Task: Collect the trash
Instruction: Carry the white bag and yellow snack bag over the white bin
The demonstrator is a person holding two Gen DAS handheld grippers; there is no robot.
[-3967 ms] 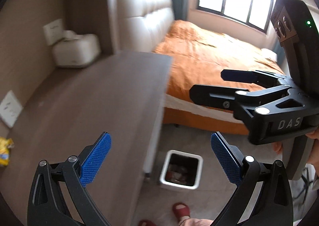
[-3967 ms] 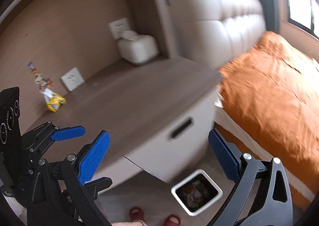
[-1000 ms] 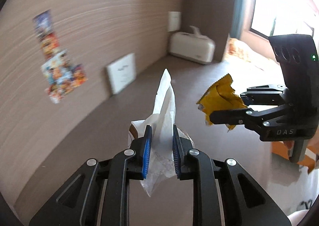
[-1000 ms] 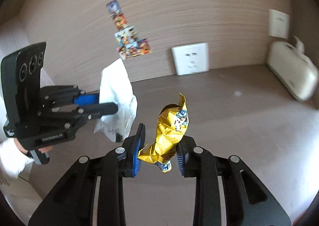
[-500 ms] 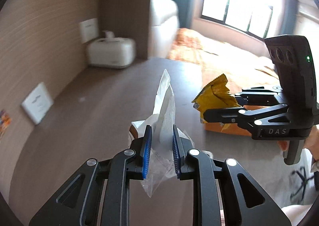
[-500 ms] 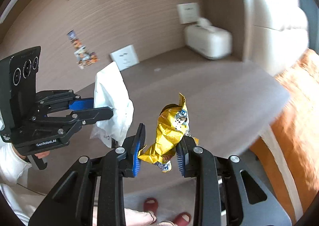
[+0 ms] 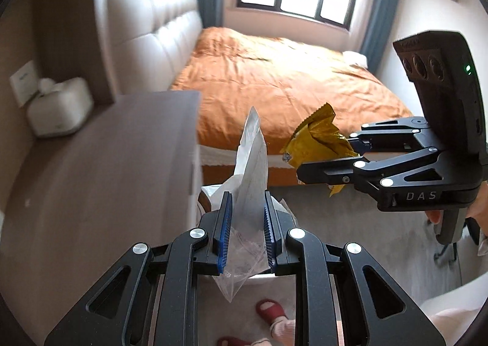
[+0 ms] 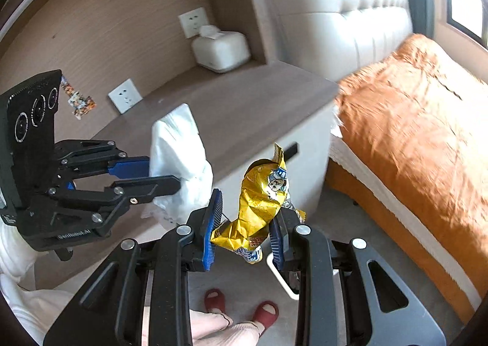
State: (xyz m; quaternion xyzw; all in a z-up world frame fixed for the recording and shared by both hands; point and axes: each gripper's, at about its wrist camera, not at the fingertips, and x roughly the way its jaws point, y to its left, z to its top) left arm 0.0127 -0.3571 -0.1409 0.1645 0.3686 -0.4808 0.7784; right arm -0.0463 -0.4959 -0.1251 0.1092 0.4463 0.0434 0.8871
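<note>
My left gripper is shut on a crumpled white plastic bag, held in the air past the cabinet's edge; it also shows in the right wrist view. My right gripper is shut on a crumpled yellow snack wrapper, which also shows in the left wrist view. A white trash bin sits on the floor below, mostly hidden behind each gripper; only its rim shows.
A brown-topped bedside cabinet holds a white tissue box. A bed with an orange cover stands to the right. The person's red slippers are on the grey floor.
Both grippers swung away from the cabinet's wall side toward the bed and floor, still holding the bag and the wrapper. The bin rim has come into view beneath them.
</note>
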